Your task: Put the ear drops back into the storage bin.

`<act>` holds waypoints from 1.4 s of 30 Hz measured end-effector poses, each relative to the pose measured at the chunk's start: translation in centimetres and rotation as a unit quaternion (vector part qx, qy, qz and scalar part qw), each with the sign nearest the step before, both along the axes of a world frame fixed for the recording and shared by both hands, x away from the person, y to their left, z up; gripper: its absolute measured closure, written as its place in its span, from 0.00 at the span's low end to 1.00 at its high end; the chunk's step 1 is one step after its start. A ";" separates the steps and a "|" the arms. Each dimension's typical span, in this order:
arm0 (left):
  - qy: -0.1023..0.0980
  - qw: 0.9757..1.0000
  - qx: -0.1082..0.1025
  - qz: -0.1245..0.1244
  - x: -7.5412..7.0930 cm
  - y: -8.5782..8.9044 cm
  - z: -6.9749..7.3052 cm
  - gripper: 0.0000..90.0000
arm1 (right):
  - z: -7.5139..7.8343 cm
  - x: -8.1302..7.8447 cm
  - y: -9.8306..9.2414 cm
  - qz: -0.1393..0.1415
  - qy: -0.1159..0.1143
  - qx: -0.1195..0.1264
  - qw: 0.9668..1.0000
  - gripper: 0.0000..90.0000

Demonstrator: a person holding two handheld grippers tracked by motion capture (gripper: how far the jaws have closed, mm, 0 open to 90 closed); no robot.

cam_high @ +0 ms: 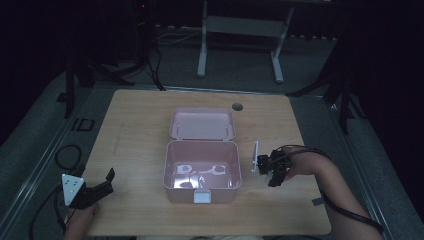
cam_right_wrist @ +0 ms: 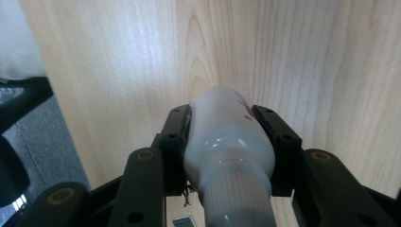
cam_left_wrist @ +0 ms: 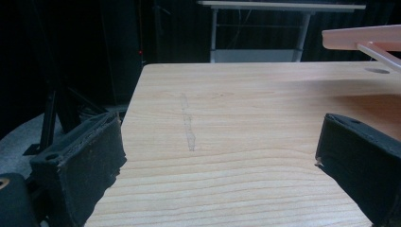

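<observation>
your right gripper point(cam_high: 262, 163) has its jaws closed around a white tube point(cam_right_wrist: 226, 142), gripping it near the ribbed cap, just to the right of the pink box point(cam_high: 202, 173) and over the worktop point(cam_high: 135, 125). the box sits mid-worktop with its lid point(cam_high: 202, 123) flipped open at the back. your left gripper point(cam_high: 102, 185) rests at the near left corner, jaws spread wide with bare wood between them.
</observation>
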State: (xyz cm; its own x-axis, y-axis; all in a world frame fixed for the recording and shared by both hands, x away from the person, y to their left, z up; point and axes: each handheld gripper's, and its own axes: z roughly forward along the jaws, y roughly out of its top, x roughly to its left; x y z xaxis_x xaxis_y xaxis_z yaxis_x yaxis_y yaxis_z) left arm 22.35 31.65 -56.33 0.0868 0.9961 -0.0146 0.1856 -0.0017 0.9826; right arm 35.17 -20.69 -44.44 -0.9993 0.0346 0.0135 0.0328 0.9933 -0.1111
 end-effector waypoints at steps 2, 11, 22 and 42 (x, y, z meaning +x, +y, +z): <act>0.000 1.000 0.000 0.000 0.0 0.0 0.0 0.02 | 0.7 -0.1 0.2 -0.002 -0.004 -0.001 1.000 0.66; 0.000 1.000 0.000 0.001 0.0 0.0 0.0 0.02 | 2.9 -0.3 1.0 -0.009 -0.021 -0.001 1.000 0.66; 0.000 1.000 -0.001 0.001 0.0 0.0 0.0 0.02 | 5.7 -0.6 1.7 0.000 -0.025 0.002 1.000 0.66; 0.000 1.000 -0.001 0.001 0.0 0.0 0.0 0.02 | 8.8 -0.5 3.5 -0.016 -0.036 0.012 0.999 0.66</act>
State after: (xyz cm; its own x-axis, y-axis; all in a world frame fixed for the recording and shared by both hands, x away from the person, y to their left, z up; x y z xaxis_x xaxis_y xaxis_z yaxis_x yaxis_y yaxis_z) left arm 22.36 31.66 -56.32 0.0842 0.9963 -0.0162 0.1863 0.0002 0.9825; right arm 34.63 -17.17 -35.68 -0.9960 0.0680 -0.0574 0.0726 0.9939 -0.0825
